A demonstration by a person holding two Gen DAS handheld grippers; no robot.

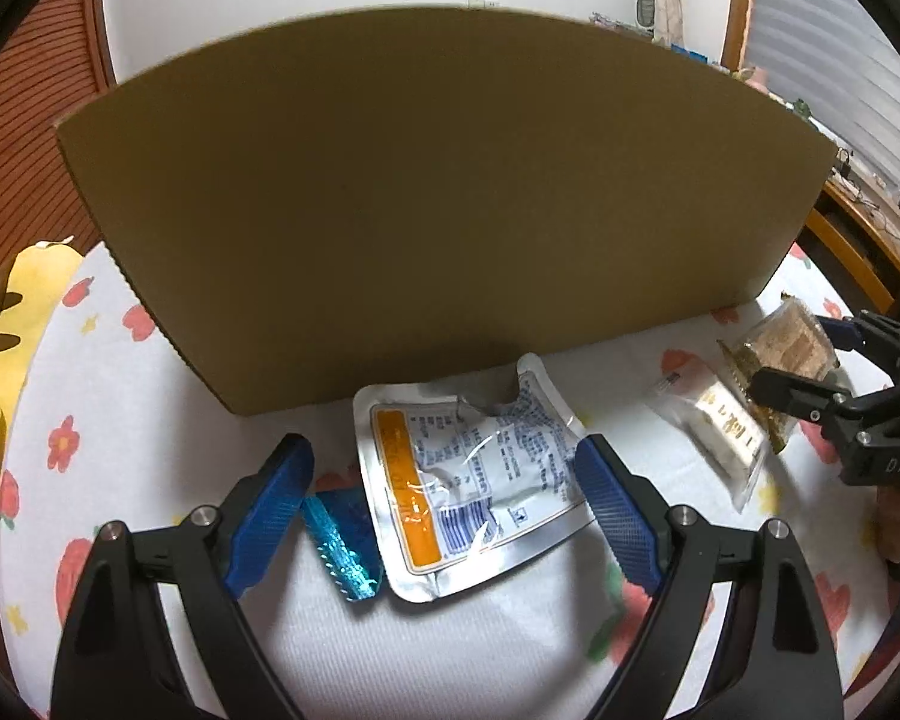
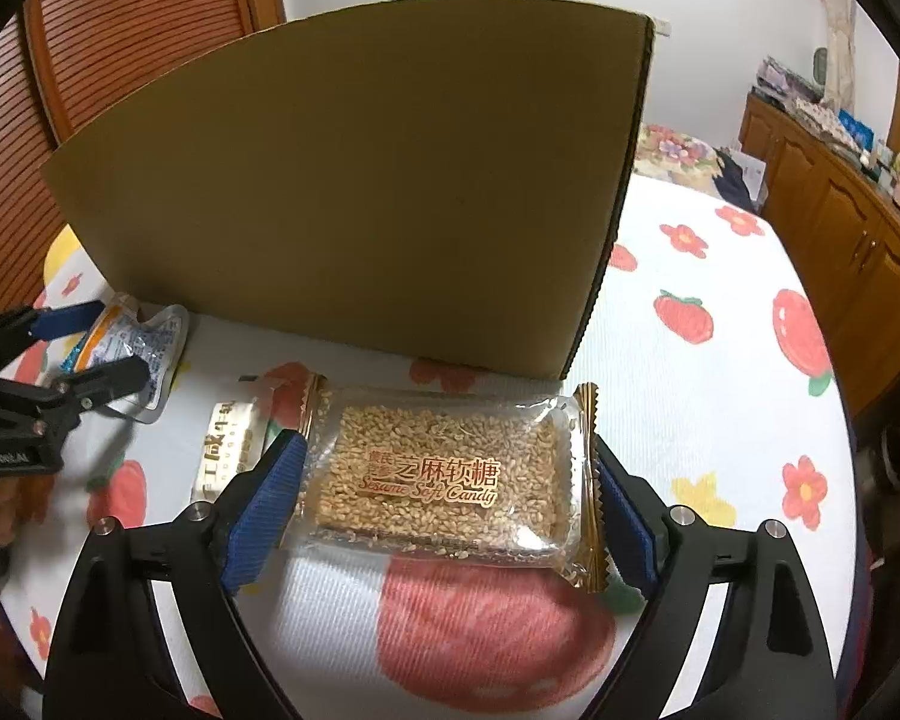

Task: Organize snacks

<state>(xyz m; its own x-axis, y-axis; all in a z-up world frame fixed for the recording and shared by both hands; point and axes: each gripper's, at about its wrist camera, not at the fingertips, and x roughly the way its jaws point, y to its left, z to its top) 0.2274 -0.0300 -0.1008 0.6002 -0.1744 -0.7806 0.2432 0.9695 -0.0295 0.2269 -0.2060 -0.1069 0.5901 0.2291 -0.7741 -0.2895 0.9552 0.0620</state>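
A silver foil pouch (image 1: 474,468) with an orange stripe lies on the flowered cloth between the open fingers of my left gripper (image 1: 444,498). A blue foil wrapper (image 1: 342,546) lies beside it on the left. A sesame soft candy pack (image 2: 444,474) lies between the fingers of my right gripper (image 2: 450,504), which touch its ends; the jaws are wide. A white nougat packet (image 2: 228,450) lies to its left, and it also shows in the left wrist view (image 1: 720,426). A tall cardboard box (image 1: 438,198) stands just behind the snacks.
The surface is a white cloth (image 2: 720,396) printed with red fruit and flowers. A yellow cushion (image 1: 6,348) sits at the far left. Wooden cabinets (image 2: 840,228) line the right wall. Each gripper shows in the other's view: the right one (image 1: 810,366) and the left one (image 2: 90,342).
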